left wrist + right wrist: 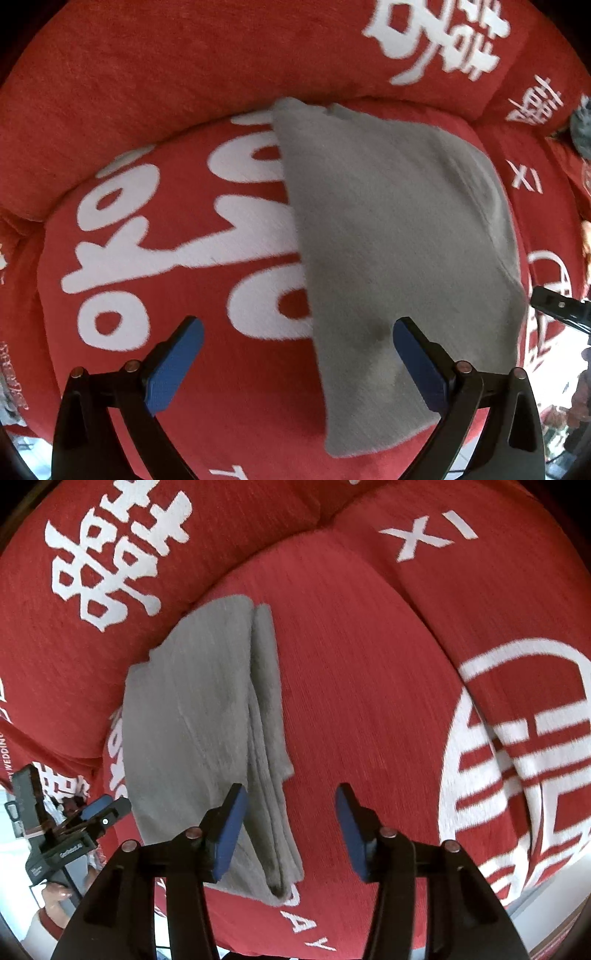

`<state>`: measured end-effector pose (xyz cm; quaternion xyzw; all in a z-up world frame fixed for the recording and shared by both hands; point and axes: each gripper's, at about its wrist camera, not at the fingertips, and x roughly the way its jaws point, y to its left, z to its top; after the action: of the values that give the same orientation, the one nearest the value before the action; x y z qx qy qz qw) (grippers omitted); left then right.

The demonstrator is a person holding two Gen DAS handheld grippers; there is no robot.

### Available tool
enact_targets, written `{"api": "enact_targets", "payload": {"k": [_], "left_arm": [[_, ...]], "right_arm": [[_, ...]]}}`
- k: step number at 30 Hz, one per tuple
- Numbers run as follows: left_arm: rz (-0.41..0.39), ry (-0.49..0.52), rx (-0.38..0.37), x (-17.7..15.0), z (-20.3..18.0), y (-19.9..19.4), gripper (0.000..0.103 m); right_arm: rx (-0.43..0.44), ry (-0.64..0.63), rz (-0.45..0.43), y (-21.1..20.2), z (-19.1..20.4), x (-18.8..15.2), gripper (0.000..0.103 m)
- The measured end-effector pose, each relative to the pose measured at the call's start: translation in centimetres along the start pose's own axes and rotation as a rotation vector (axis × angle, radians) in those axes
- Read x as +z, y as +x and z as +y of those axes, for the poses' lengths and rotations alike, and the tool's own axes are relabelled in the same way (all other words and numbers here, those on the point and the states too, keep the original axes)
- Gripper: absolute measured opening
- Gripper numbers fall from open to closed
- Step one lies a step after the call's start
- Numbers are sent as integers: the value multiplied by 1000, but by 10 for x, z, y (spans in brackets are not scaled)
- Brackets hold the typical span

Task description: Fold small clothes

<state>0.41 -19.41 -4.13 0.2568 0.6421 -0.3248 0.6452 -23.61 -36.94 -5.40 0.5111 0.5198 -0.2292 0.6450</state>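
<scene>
A grey knit garment (pixel 399 229) is seen lying folded on a red sofa cushion (pixel 184 369) printed with white lettering, just in front of the red back cushion (pixel 147 74). In the right wrist view several stacked layers are visible along its right-hand edge (pixel 273 775), so a lengthwise fold is judged already made.

The left gripper (pixel 297 363) is held above the cushion with jaws spread wide; nothing is pinched, though one blue pad (pixel 421 365) overlaps the garment's near portion in the picture. The right gripper (pixel 291 830) is held partly open and empty, its left pad (pixel 231 830) over the layered edge, the other over bare cushion.

Handling, as judged: light, soft, limp fabric, non-fragile; slip between layers is likely, and the plush cushion will yield under pressure. All layers at a near corner should be pinched together, one gripper per corner, so the stack is not peeled apart when lifted. The garment type cannot be told.
</scene>
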Motion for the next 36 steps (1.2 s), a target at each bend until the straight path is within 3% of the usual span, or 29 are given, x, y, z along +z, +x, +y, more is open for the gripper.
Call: {"api": "enact_targets", "payload": {"k": [6,10,12,13,14,20,26,27,29,30,33,36], "left_arm": [[20,-37,-43,16,7,10,103],[19,-74,-33,24,10,16,103],[16,-88,-33,27,10,17,103],[15,-91,-35,28,10,16,103],[14,-94,-37,29,10,16,103],[26,-93,-58,33,11,23,103],[17,-90,-119,40,14,22,103],[20,-104,-142,42,19,23,103],[26,-129,-182,44,25,26,103],[33,-142,-227,45,29,27,103],[75,-137,-362,49,28,36,103],[115,-122,-446,49,20,50,103]], "right_arm": [[137,7,14,8,4,24,54],[224,34,60,32,11,42,53],[233,22,77,41,17,47,35],[198,3,80,43,20,49,9],[187,-11,74,41,23,51,8],[89,-121,81,43,28,47,8],[205,-33,86,34,12,53,13],[210,-27,77,29,6,54,16],[217,-25,64,23,-3,57,38],[229,-18,66,22,-8,58,41],[314,-4,104,28,-16,61,41],[379,11,168,47,-21,64,42]]}}
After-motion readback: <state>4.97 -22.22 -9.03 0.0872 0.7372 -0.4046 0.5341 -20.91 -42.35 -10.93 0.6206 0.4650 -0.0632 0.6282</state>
